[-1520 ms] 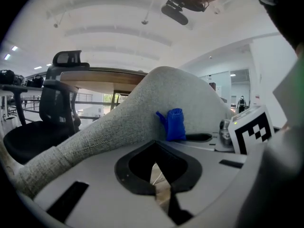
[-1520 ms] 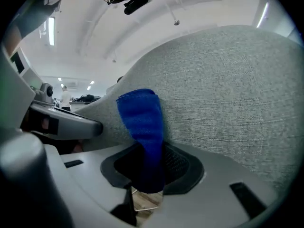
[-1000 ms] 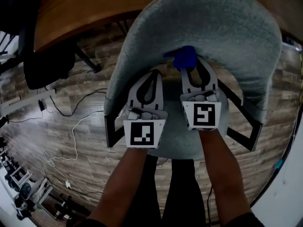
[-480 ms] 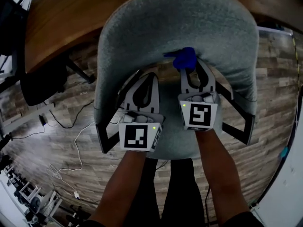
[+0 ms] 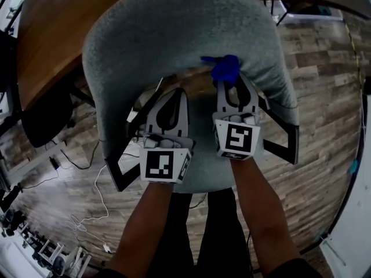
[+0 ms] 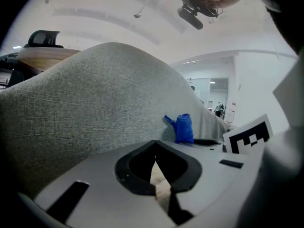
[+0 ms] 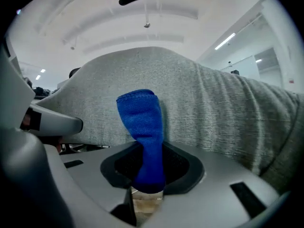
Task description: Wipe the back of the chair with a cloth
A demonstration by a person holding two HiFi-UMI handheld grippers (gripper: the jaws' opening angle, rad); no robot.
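change: cloth (image 5: pixel 225 68) has slid right along the chair back (image 5: pixel 174 33) | right gripper (image 5: pixel 235 86): pinching cloth, pressed on chair back | left gripper (image 5: pixel 171 97): closed, empty | task: wiping looks under way

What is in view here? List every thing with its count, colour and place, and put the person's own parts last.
chair: one, grey fabric on a black frame, centre, below the person
cloth: one, blue, pinched in the right tool, at the chair's back
table: one, brown wood, beyond the chair
office chair: one, black, left, by the table
cables: several, white and black, on the floor at left
floor: wood-look planks, all around
left tool: one, grey, jaws together, empty, over the seat
right tool: one, grey, shut on the cloth
forearms: two, behind the tools
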